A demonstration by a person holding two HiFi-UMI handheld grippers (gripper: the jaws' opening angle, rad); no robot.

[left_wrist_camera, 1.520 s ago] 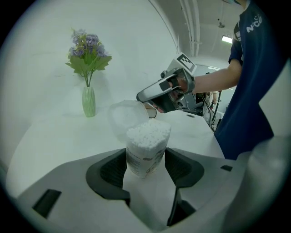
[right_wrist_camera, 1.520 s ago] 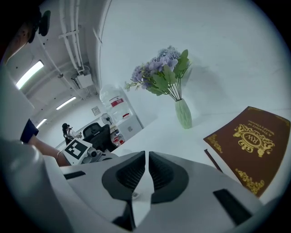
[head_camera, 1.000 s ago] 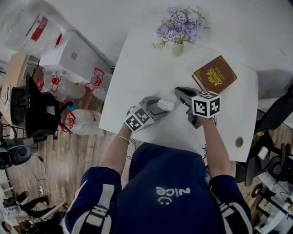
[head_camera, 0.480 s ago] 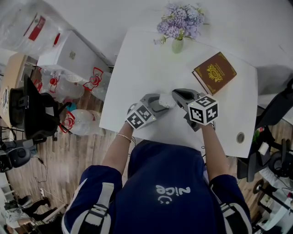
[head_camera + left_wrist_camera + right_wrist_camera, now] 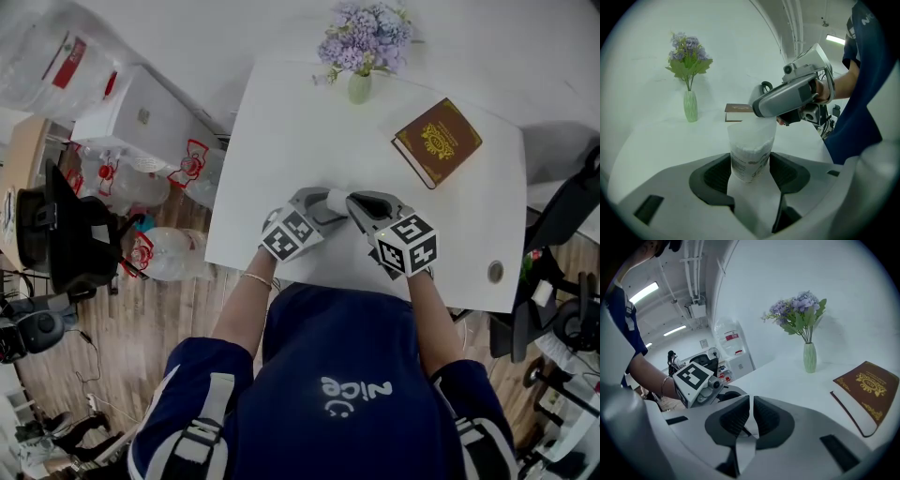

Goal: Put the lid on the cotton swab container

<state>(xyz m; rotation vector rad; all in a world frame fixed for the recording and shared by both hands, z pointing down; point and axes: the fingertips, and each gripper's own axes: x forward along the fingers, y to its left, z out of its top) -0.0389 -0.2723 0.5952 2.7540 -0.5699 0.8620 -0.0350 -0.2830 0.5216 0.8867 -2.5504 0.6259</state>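
My left gripper is shut on the cotton swab container, a small clear tub of white swabs standing upright between its pads. The container sits over the white table, in front of me. My right gripper meets it from the right, jaws nearly together on a thin translucent lid. Seen from the left gripper, the lid covers the container's top, right under the right gripper. How far down it sits cannot be told.
A green vase of purple flowers stands at the table's far edge. A brown book lies at the far right. A round grommet is near the right front corner. Boxes and bottles crowd the floor at left.
The right gripper has moved left and closed the gap to the container in the left gripper. Both grippers now meet at the container.
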